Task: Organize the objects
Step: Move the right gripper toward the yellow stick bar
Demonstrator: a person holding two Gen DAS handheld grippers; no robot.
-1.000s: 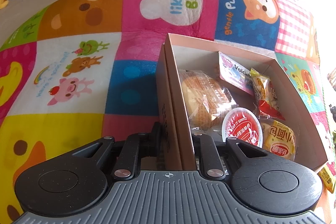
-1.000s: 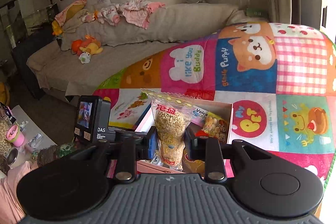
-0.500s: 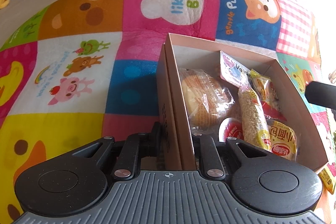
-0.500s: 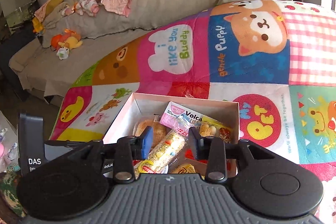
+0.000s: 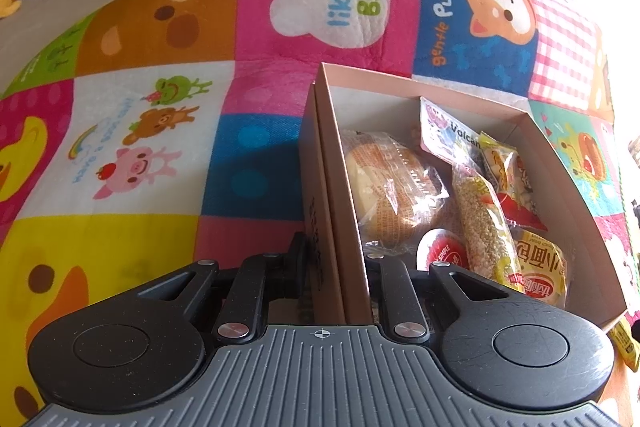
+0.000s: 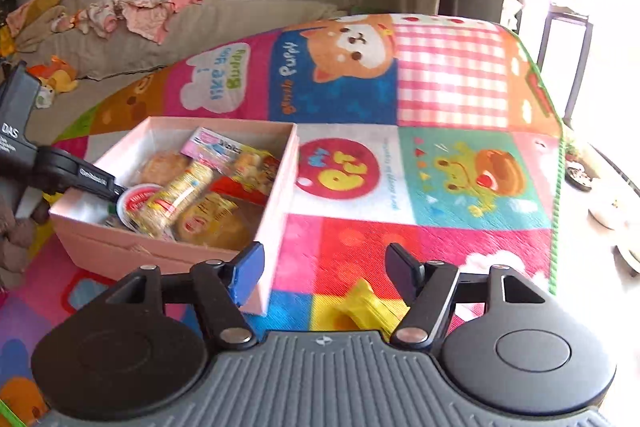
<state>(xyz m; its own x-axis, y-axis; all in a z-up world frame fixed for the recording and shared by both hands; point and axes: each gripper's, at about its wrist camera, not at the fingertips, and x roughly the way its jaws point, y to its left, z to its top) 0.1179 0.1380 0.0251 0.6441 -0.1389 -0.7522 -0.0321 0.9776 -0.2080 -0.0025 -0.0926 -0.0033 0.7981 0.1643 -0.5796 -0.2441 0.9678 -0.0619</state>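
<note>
A pink cardboard box (image 5: 340,155) (image 6: 276,203) sits on the colourful play mat and holds several snack packs. A long clear bag of grain puffs (image 5: 480,223) (image 6: 180,195) lies on top among them, beside a wrapped bun (image 5: 388,187) and a red-lidded cup (image 5: 442,253). My left gripper (image 5: 336,259) is shut on the box's near left wall. My right gripper (image 6: 326,271) is open and empty, to the right of the box. A yellow packet (image 6: 366,309) lies on the mat just beneath it.
The play mat (image 6: 440,167) stretches right to a green edge (image 6: 554,227). A grey sofa (image 6: 240,19) with clothes and toys lies behind. Another yellow packet (image 5: 624,341) lies outside the box's right corner.
My right gripper lowered the grain puff bag into the box, opened, let it go and drew back to the right. My left gripper has kept its hold on the box wall.
</note>
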